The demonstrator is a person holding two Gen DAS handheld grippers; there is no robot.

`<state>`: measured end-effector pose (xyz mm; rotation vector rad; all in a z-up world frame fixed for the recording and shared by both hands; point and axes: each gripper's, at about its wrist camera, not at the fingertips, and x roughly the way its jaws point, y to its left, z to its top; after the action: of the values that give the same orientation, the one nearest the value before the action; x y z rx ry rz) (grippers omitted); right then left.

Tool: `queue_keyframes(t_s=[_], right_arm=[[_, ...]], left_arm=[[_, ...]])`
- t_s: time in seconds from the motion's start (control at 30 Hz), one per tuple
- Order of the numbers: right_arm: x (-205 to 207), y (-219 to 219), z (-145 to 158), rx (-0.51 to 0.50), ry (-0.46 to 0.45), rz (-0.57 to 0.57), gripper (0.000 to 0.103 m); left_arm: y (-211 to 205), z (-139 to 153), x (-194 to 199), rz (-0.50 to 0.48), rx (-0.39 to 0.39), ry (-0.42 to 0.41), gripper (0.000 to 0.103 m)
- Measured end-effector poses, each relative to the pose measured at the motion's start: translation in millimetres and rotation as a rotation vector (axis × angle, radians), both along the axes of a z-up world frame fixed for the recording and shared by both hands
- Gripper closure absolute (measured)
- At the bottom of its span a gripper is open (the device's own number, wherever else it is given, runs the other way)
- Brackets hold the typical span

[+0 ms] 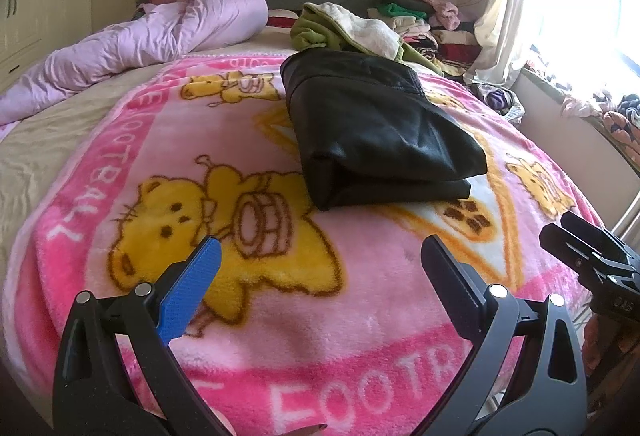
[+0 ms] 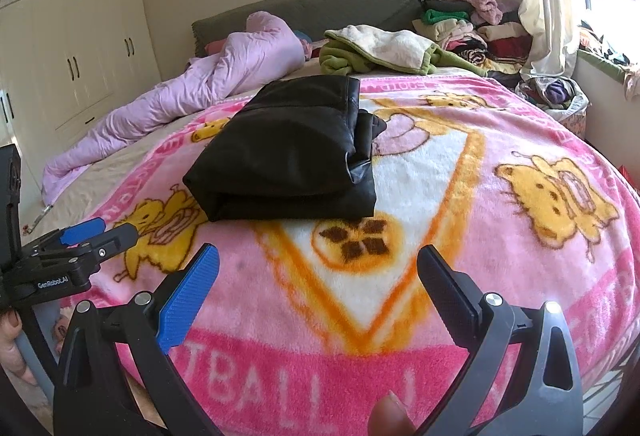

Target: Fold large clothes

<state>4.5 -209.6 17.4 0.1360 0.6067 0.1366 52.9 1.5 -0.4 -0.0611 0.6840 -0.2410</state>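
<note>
— Both tools, what state were they in?
— Left tool [image 1: 320, 256] was spread wide and empty above the pink blanket [image 1: 360, 316]; right tool [image 2: 318, 266] was likewise released, holding nothing.
— And the black garment [image 2: 288, 148]?
— It lay folded on the blanket, ahead of both tools and apart from them, with the green-and-cream clothing [image 2: 372, 52] behind it.

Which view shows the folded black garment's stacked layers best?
The right wrist view: the black garment shows its folded front edge and layered right side, lit evenly. The left wrist view shows it obliquely, mostly its top.
</note>
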Motion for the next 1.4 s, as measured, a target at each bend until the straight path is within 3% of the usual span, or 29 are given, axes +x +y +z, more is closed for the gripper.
queue_keyframes(t_s=[1.4], right_arm=[[-3.5,4.0,-6.8,-0.009,0.011,-0.016,0.004]], left_arm=[[4.1,-4.0,2.9,0.028,0.025,0.018,0.009]])
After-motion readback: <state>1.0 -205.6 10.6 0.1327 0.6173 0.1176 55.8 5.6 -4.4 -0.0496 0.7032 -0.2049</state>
